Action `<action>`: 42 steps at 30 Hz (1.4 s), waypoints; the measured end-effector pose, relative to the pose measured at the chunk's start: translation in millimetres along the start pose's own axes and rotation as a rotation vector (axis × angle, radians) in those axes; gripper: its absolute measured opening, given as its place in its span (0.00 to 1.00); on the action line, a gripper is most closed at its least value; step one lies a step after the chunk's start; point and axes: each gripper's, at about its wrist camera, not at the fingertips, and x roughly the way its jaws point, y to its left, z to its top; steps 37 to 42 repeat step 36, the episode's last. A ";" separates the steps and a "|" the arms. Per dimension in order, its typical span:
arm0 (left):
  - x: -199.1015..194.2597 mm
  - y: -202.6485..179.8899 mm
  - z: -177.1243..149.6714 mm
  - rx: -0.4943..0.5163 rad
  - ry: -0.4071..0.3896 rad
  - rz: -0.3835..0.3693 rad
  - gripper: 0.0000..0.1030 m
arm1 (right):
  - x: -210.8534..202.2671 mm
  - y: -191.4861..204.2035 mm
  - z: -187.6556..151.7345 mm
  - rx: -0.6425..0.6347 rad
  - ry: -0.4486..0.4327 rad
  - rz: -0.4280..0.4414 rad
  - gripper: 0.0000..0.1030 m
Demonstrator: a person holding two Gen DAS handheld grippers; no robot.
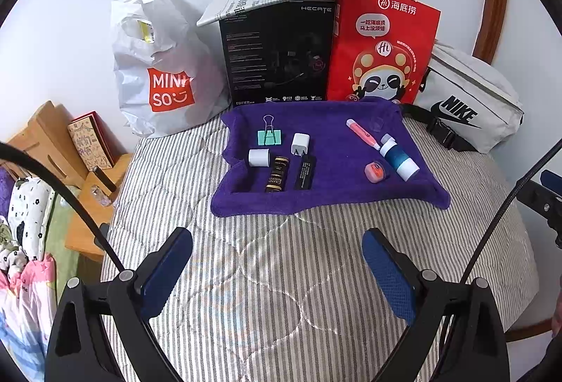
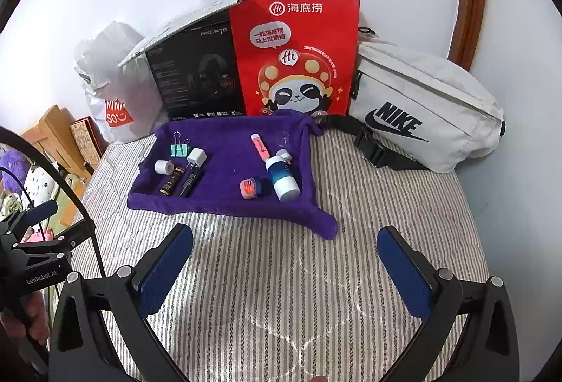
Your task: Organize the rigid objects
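Left gripper spread wide, nothing between the blue pads, hanging over bare striped bedding. Right gripper just the same: wide apart, empty, pads clear of everything, hovering near the front edge of the bed.

Out ahead, the purple towel, edges rucked up like a shallow tray. On its left half, packed close: a green binder clip, a white charger plug, a small white roll, a dark gold-lettered tube and a black stick lying side by side. On the right half: a pink pen, a white and blue bottle on its side, a small orange tin just beside it.

Behind, against the wall: white shopping bag, black box, red paper bag, grey waist bag.

Trouble likely in that left cluster: tube and stick nearly touching, so wide fingers closing on one could knock or drag the other. Bottle and tube round, liable to roll off a glancing pinch. Soft towel apt to snag under a low finger and pull the whole lot along. Tin low and flat, easy to slip over.
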 end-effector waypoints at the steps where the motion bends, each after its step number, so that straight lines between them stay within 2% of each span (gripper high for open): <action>1: 0.0 0.5 0.2 0.001 0.000 0.000 0.95 | 0.5 -0.3 0.1 0.000 0.001 0.000 1.00; 31: -1.3 1.4 0.0 -0.004 0.004 -0.014 0.95 | 2.9 3.3 -1.2 -0.006 0.013 0.000 1.00; 42: -6.7 -5.1 5.6 0.012 -0.024 -0.018 0.95 | 3.4 2.9 -1.7 -0.008 0.016 0.005 1.00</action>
